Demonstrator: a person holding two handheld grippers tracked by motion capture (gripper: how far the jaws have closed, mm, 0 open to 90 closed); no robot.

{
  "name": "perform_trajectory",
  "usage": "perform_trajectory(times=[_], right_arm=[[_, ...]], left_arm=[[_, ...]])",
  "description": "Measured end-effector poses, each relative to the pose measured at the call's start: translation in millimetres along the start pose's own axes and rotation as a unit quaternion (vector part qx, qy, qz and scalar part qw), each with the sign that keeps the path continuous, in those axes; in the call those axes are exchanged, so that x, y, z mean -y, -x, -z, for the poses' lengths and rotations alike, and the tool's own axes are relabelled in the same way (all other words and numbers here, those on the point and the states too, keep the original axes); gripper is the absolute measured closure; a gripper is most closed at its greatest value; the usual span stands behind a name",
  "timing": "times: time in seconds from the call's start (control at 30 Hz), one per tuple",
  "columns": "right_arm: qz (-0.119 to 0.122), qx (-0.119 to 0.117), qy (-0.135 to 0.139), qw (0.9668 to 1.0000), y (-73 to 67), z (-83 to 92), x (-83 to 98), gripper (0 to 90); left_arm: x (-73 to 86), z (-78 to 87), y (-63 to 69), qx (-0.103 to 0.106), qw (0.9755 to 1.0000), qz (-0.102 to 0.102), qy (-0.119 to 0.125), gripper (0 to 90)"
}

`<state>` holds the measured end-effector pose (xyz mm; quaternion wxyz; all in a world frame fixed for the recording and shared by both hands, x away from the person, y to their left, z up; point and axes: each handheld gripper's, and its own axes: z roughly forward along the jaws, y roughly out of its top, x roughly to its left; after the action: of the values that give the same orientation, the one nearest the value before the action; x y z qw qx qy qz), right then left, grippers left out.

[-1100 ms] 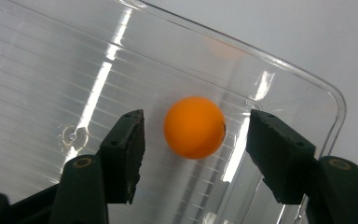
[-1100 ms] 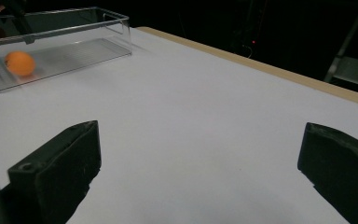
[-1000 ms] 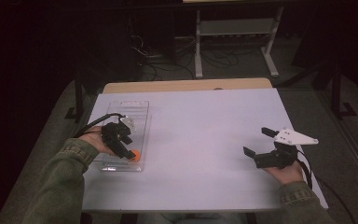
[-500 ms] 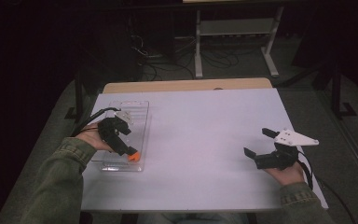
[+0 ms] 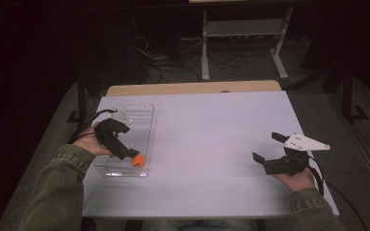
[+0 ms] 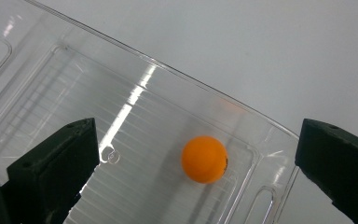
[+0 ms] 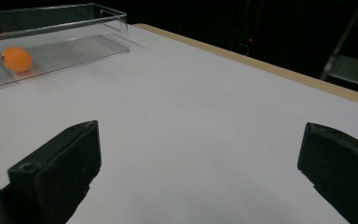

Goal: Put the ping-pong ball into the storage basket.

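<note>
Left gripper point(image 5: 129, 155) is held over the near end of the clear tray point(image 5: 144, 113), and its jaws have just been opening; now they stand wide apart. Nothing is pressed by them. The orange ball point(image 5: 138, 160) is seen lying loose on the floor of the tray, at the near corner, below and between the two black jaws in the left gripper view point(image 6: 204, 159). So the step in hand looks like the letting go of the ball into the tray, and it seems to be done. Next, the left gripper probably needs to be lifted up and drawn back from the tray without the ball being bumped, since a ball rolls easily. The left hand point(image 5: 90, 143) is tipped forward and down, so the jaws are pointed at the tray floor. The right gripper point(image 5: 266, 152) is held well to the right of the tray, just above the white table point(image 5: 212, 134), with its jaws wide and nothing between them.
</note>
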<state>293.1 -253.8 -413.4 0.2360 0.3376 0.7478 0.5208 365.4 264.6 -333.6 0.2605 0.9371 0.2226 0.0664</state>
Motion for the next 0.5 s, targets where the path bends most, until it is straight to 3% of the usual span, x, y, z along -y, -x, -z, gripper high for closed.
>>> perform_trajectory(times=[0.5], right_arm=[[0.001, 0.0, -0.001, 1.0, 0.1, 0.1, 0.2, 0.0]], left_arm=[[16.3, 11.1, 4.5, -0.032, 0.9988, 0.006, 0.037, 0.0]])
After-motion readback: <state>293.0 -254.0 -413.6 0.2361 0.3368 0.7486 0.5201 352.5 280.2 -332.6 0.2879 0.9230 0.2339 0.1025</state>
